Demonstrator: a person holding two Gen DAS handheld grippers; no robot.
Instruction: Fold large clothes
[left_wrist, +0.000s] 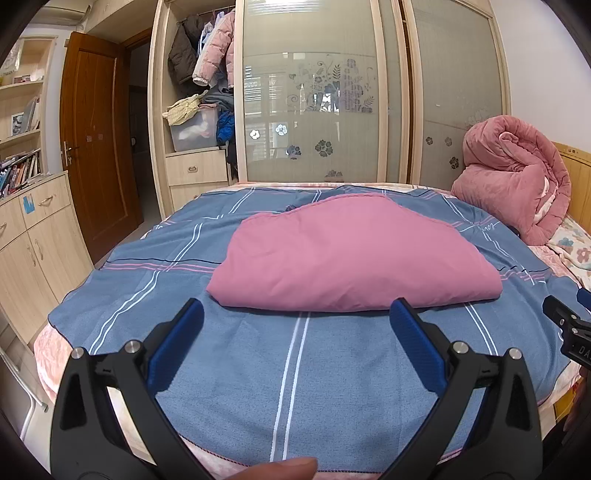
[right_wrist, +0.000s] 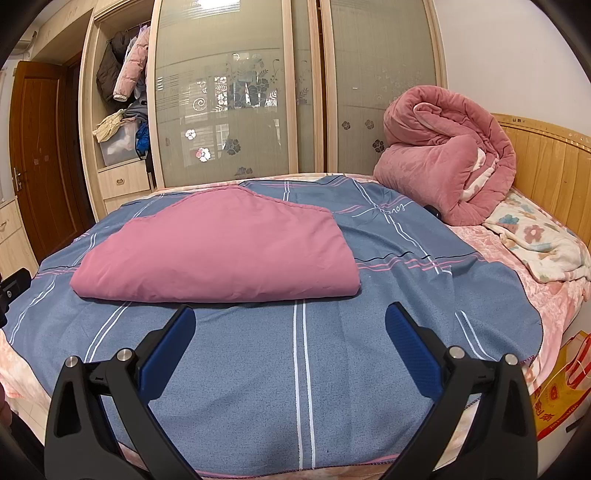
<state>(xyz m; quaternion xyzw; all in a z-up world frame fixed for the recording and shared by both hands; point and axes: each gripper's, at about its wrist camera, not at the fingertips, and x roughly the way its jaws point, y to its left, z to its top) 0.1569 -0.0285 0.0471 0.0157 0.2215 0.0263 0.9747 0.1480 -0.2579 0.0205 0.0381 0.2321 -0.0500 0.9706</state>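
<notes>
A pink cloth (left_wrist: 351, 254) lies folded in a flat bundle on the blue striped sheet (left_wrist: 288, 369) that covers the bed; it also shows in the right wrist view (right_wrist: 221, 251). My left gripper (left_wrist: 297, 314) is open and empty, held just short of the bundle's near edge. My right gripper (right_wrist: 290, 317) is open and empty, in front of the bundle's near right corner. The right gripper's body shows at the right edge of the left wrist view (left_wrist: 569, 328). The left gripper's body shows at the left edge of the right wrist view (right_wrist: 11, 291).
A rolled pink quilt (right_wrist: 447, 162) and a floral blanket (right_wrist: 539, 240) lie by the wooden headboard (right_wrist: 550, 162). A wardrobe with sliding glass doors (left_wrist: 314, 92) stands behind the bed. A brown door (left_wrist: 92, 147) and cabinets (left_wrist: 33, 243) are at the left. A yellow bag (right_wrist: 565, 391) sits beside the bed.
</notes>
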